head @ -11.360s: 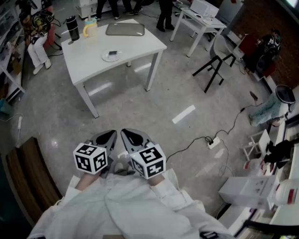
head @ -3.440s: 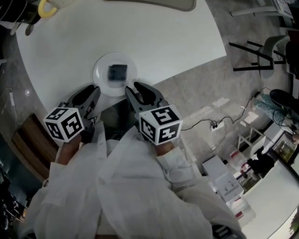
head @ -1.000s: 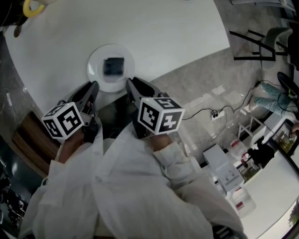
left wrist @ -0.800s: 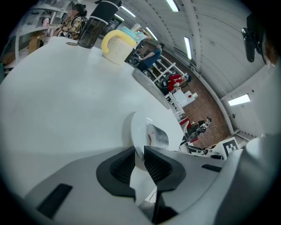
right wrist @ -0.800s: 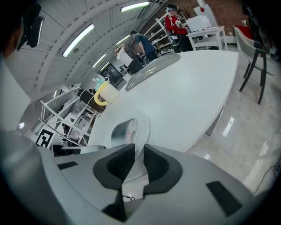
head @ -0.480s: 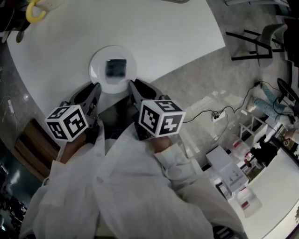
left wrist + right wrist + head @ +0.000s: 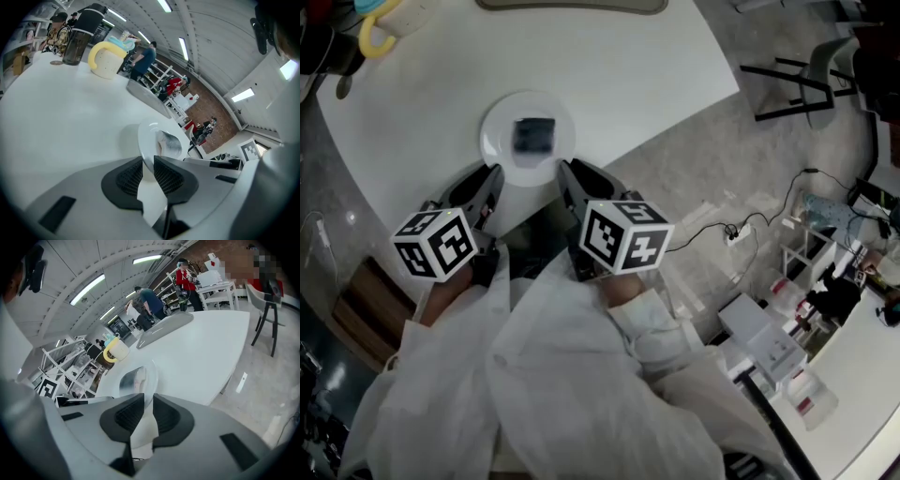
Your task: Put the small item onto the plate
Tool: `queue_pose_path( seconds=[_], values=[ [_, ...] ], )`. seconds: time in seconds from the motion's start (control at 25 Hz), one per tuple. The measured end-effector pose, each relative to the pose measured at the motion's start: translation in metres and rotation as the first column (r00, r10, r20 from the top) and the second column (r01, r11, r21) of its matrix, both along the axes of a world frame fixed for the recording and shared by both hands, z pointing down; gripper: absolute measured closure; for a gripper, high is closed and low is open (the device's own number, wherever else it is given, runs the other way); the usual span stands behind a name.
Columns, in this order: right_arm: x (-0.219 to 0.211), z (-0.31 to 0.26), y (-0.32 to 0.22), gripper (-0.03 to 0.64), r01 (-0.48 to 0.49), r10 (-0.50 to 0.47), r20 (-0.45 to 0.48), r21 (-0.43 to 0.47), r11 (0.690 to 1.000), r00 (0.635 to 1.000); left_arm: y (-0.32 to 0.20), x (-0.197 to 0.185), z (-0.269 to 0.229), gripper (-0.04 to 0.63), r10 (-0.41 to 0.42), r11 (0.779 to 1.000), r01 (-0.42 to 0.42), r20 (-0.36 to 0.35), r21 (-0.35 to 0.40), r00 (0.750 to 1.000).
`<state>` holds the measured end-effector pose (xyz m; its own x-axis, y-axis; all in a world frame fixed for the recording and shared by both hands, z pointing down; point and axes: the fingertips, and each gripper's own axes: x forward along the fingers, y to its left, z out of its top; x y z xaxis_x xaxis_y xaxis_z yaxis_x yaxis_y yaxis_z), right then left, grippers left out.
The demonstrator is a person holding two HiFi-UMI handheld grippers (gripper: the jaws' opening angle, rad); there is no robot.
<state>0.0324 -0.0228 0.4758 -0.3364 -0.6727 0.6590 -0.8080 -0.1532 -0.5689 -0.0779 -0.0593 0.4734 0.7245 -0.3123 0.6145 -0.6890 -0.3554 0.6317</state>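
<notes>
A white round plate [image 7: 499,142] lies near the front edge of the white table [image 7: 628,66], and a small dark flat item [image 7: 533,134] rests on its middle. My left gripper [image 7: 490,175] hovers just short of the plate's near left rim. My right gripper [image 7: 566,170] is by the near right rim. On both, the jaws stand a narrow gap apart with nothing between them. In the left gripper view the plate [image 7: 149,133] with the item [image 7: 170,143] sits right beyond the left gripper [image 7: 148,165]. The right gripper view shows the plate [image 7: 151,370] ahead of the right gripper [image 7: 148,402].
A yellow-handled mug [image 7: 392,15] and a grey tray [image 7: 572,5] stand at the table's far side, with a dark bottle [image 7: 77,40] beyond the mug. A black chair [image 7: 802,66] and a cable with a power strip [image 7: 736,234] are on the floor to the right.
Long ago I stood well back from the table; now I am at its edge. Over the last second both grippers stay by the plate, and the item lies on it throughout.
</notes>
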Motion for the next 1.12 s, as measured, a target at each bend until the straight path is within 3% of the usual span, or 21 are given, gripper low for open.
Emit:
queue_pose_path(
  seconds=[0.52, 1.12],
  values=[
    [0.015, -0.010, -0.033, 0.551, 0.017, -0.018, 0.008, 0.056, 0.998, 1.000, -0.030, 0.014, -0.013, 0.532, -0.017, 0.999, 0.017, -0.002, 0.048, 1.000],
    [0.080, -0.025, -0.106, 0.551, 0.097, -0.098, 0.006, 0.097, 0.991, 0.995, -0.091, 0.075, -0.026, 0.532, -0.095, 0.992, 0.095, -0.010, 0.086, 0.995]
  ],
)
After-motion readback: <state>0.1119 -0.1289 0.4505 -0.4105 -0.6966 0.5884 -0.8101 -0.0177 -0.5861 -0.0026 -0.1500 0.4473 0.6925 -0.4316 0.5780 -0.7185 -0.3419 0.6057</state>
